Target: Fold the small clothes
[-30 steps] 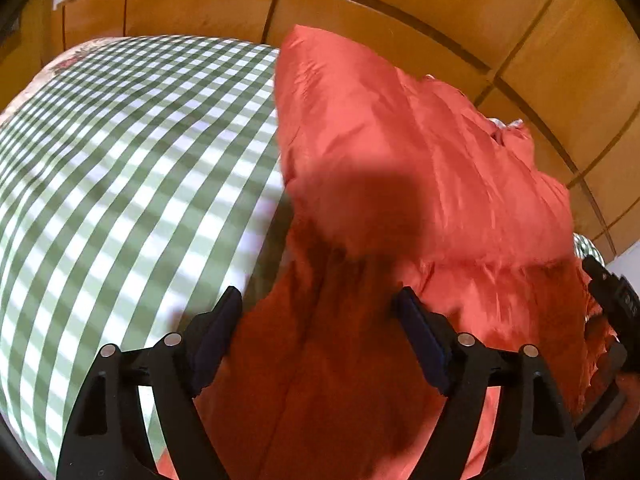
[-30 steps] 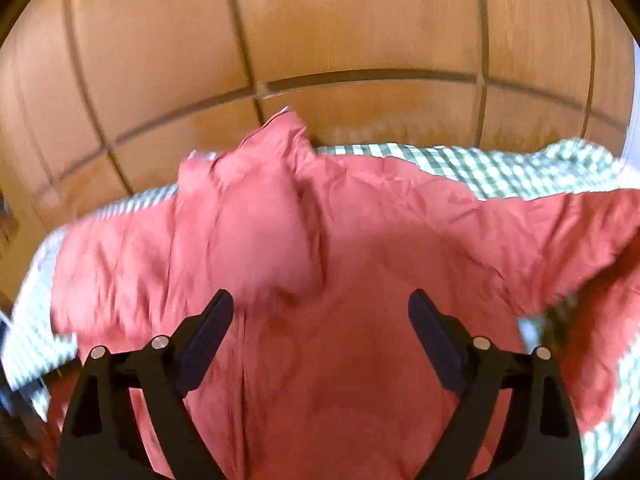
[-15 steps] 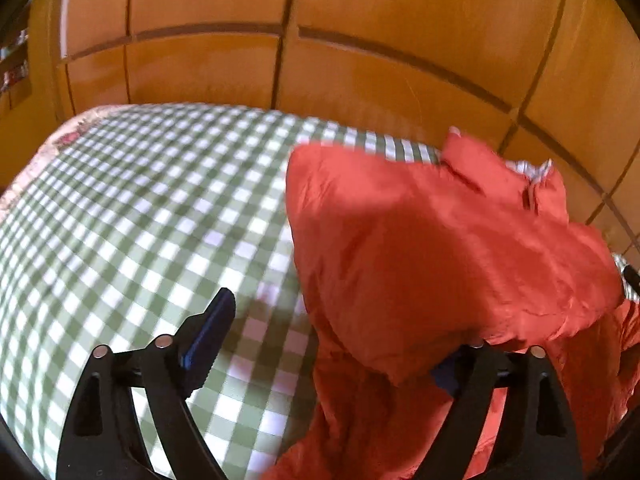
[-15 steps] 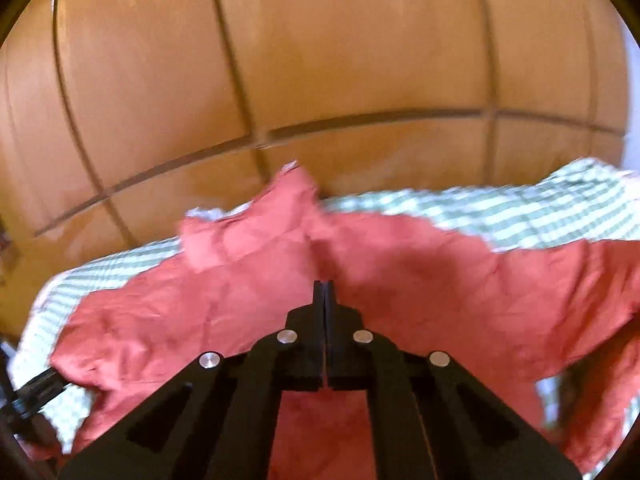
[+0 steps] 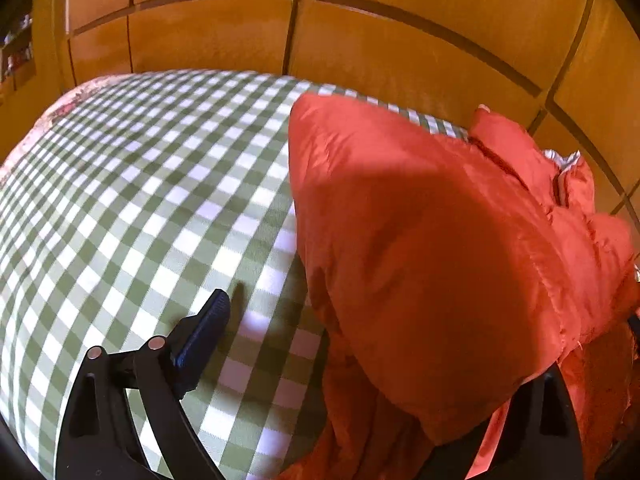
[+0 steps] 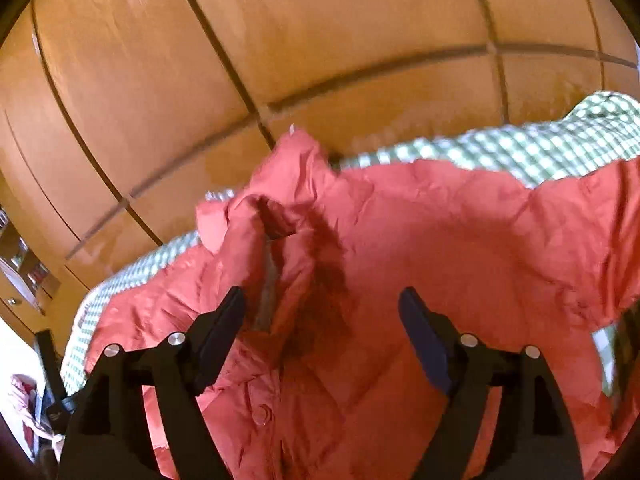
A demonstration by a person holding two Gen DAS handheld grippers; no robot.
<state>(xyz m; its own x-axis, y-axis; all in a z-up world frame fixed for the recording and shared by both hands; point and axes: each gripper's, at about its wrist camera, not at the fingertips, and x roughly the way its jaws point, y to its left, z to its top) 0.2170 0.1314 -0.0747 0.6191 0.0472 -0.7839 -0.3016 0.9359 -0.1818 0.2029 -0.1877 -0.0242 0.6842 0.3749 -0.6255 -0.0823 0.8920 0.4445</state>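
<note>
A red padded jacket (image 5: 432, 240) lies on a green-and-white checked bed cover (image 5: 160, 184). In the left wrist view a folded part of it drapes over the right finger of my left gripper (image 5: 328, 344); the left finger (image 5: 204, 332) shows above the checked cover, and the jaws stand wide apart. In the right wrist view the jacket (image 6: 460, 240) fills the middle, collar (image 6: 288, 184) toward the wall, a snap button (image 6: 262, 414) near the bottom. My right gripper (image 6: 322, 320) is open just above the jacket's front, holding nothing.
A wooden panelled wall (image 5: 360, 32) rises right behind the bed. Bare checked cover lies left of the jacket. A shelf (image 6: 24, 272) and some cloth (image 6: 20, 400) sit at the far left of the right wrist view.
My right gripper was open, shut half a second ago, and is open again, lower over the jacket. The jacket's side has folded over onto itself, baring more checked cover by my left gripper.
</note>
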